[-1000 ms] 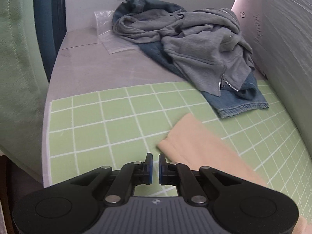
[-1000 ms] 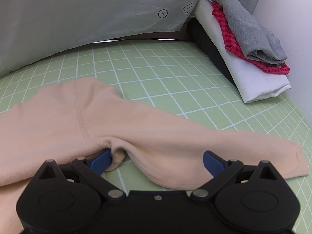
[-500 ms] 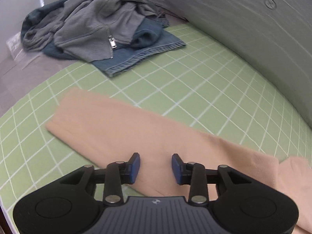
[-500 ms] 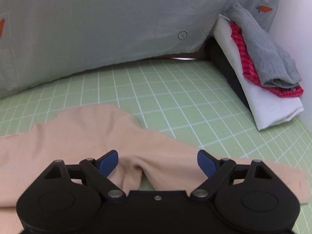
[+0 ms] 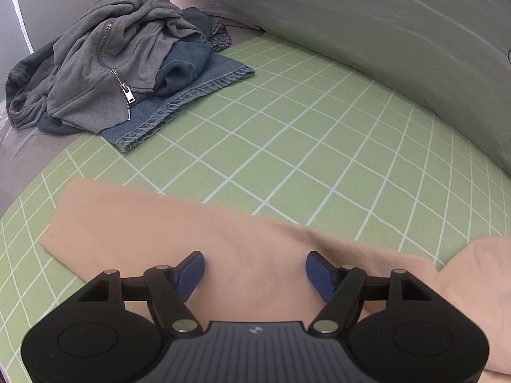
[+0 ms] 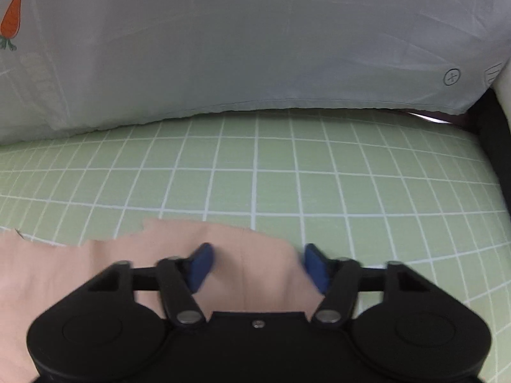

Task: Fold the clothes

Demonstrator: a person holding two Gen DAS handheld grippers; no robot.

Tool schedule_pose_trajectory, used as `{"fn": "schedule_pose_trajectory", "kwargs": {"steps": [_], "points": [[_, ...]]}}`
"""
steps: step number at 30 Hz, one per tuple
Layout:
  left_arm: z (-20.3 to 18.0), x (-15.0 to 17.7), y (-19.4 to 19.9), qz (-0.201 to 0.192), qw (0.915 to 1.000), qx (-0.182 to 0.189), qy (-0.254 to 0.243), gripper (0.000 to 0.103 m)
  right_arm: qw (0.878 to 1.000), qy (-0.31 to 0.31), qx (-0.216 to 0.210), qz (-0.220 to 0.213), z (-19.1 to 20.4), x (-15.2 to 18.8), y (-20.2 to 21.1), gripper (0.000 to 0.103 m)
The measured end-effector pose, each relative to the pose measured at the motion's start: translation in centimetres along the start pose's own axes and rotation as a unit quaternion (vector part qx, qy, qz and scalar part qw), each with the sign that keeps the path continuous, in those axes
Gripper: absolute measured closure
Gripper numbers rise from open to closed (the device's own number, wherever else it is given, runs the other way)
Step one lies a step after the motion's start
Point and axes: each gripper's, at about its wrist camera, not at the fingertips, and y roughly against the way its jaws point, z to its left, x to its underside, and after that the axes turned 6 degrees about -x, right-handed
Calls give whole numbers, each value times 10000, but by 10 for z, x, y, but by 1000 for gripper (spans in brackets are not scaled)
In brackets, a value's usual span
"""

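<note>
Garment: peach long-sleeve top (image 5: 198, 233) lying flat on the green grid mat (image 5: 319, 146), one sleeve stretched out toward the mat's left edge in the left wrist view.
Left gripper: left gripper (image 5: 255, 269) spread wide, blue pads on either side of the sleeve fabric, nothing pinched between them (can't tell if the tips touch the cloth).
Right gripper: right gripper (image 6: 255, 263) also wide open and holding nothing; the top (image 6: 95, 271) sits under and between its fingers, with the cloth's far edge just past the tips. This view is a bit blurry.
Right pad: right-hand blue pad (image 6: 314, 266) sits about at the cloth's right edge, green mat (image 6: 319, 175) beyond it.
Unfolded pile: grey zip hoodie (image 5: 105, 60) heaped on top of denim jeans (image 5: 179, 102) at the far left corner, well apart from the top.
Backdrop: pale sheet (image 6: 255, 38) with a small carrot print (image 6: 11, 20) hanging behind the mat.
</note>
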Motion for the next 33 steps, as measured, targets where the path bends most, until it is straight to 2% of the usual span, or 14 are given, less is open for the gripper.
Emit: {"fn": "schedule_pose_trajectory", "kwargs": {"steps": [1,3,4,7,9,10,12,13,16,20,26,29,31,33], "points": [[0,0,0,-15,10000,-2,1,30,9999,90,-69,22,0,-4,-2,97],[0,0,0,-20,10000,4,1,28,9980,614,138,17,11,-8,-7,98],[0,-1,-1,-17,10000,11,-5,27,9981,560,255,-48,9,-10,-9,98],[3,-1,-1,-2,10000,50,28,28,9975,-391,552,-223,-17,-18,-14,98],[5,-1,0,34,10000,13,68,28,9963,-479,631,-323,-13,-21,-12,95],[7,-1,1,50,9999,-28,117,28,9965,-385,640,-369,-5,-21,-11,89],[13,-1,2,79,9997,-74,227,28,9966,-196,659,-461,10,-22,-7,50],[16,-1,2,92,9995,-79,287,28,9964,-101,668,-507,18,-23,-5,45],[24,0,-1,111,9992,-138,354,28,9956,177,650,-647,42,-24,0,44],[23,0,-3,55,9994,-164,292,24,9967,307,66,-745,84,-30,-3,31],[20,-1,-7,1,9994,-176,282,17,9880,691,-1340,-333,147,-25,-22,32],[21,0,-7,-45,9995,-153,254,16,9821,1042,-1566,-104,178,-14,-28,40],[21,1,-7,-79,9996,-142,242,15,9793,1219,-1618,0,188,-10,-34,58],[21,2,-7,-102,9996,-140,238,14,9760,1494,-1586,-66,194,-8,-35,92]]}}
